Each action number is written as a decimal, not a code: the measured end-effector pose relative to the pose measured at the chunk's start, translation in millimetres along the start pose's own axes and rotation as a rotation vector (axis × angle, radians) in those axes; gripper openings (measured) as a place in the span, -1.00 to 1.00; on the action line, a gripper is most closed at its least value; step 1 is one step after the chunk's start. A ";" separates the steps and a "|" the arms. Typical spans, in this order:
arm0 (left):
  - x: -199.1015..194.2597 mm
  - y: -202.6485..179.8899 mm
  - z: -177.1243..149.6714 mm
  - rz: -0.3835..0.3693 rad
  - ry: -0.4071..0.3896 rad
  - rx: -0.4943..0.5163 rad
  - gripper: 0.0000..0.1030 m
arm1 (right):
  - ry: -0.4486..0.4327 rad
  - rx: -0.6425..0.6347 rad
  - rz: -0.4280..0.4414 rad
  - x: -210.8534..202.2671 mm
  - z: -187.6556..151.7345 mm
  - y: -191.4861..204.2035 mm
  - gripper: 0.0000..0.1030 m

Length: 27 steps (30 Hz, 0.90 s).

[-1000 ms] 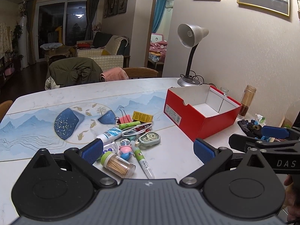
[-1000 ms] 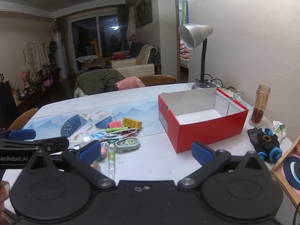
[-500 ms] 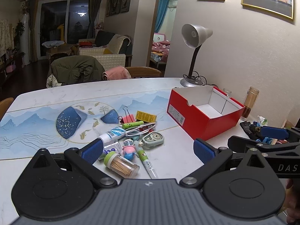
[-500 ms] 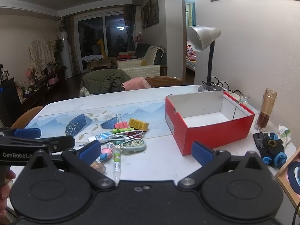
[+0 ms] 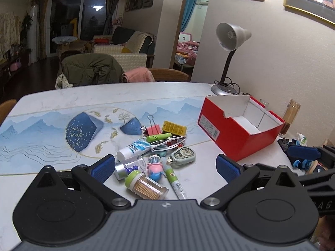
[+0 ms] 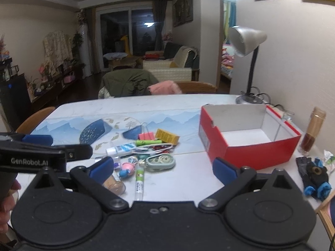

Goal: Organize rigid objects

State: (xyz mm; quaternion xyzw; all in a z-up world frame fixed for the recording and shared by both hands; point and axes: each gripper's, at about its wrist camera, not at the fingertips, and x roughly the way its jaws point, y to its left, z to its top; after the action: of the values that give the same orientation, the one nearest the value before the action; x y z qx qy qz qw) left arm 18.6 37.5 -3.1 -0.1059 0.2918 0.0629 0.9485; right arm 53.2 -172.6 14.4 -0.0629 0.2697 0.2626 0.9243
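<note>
Marble-white tabletop (image 5: 62, 96) with a blue mountain runner fills the left wrist view; at its centre lies a heap of small rigid things: a toothpick jar (image 5: 146, 185), a toothpaste tube (image 5: 134, 148), a green correction-tape dispenser (image 5: 183, 155), a pink binder clip (image 5: 152, 128) and a yellow box (image 5: 174, 127). At two o'clock from the heap stands an empty red box (image 5: 240, 129), open side up, with a desk lamp (image 5: 228, 48) behind it. The left gripper (image 5: 165, 167) hangs above the heap's near edge, fingers released and holding nothing. From the right wrist view, the same red box (image 6: 249, 140) sits at one o'clock, the heap at eleven, and the right gripper (image 6: 163, 169) hovers with fingers spread wide, empty too. Sorting has seemingly not begun: nothing is in the box. The next move probably calls for lowering one gripper onto an outlying piece, such as the jar, and closing squarely across it.
</note>
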 end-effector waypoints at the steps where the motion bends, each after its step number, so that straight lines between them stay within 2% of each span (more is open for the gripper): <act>1: 3.9 2.7 0.0 -0.002 0.002 -0.003 1.00 | 0.008 -0.005 0.004 4.1 0.3 1.2 0.94; 4: 17.8 12.5 -0.5 -0.008 0.005 -0.016 1.00 | 0.021 -0.042 0.006 18.4 -0.4 6.6 0.93; 7: 34.6 25.3 -4.3 0.023 0.024 -0.050 1.00 | 0.046 -0.074 0.024 35.1 -2.8 10.5 0.91; 14: 80.0 48.3 -18.3 0.026 0.176 -0.170 1.00 | 0.134 -0.124 0.049 77.3 -16.7 16.1 0.78; 16: 91.7 47.9 -21.9 0.063 0.206 -0.170 1.00 | 0.164 -0.129 0.059 90.0 -21.6 16.1 0.70; 27: 143.2 44.7 -39.7 0.156 0.331 -0.202 0.98 | 0.312 -0.153 0.114 153.7 -40.5 21.8 0.38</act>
State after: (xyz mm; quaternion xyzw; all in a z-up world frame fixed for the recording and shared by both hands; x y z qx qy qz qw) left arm 106.7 79.6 -123.6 -0.1864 0.4430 0.1468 0.8646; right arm 133.2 -95.0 -101.0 -0.1577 0.3922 0.3215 0.8473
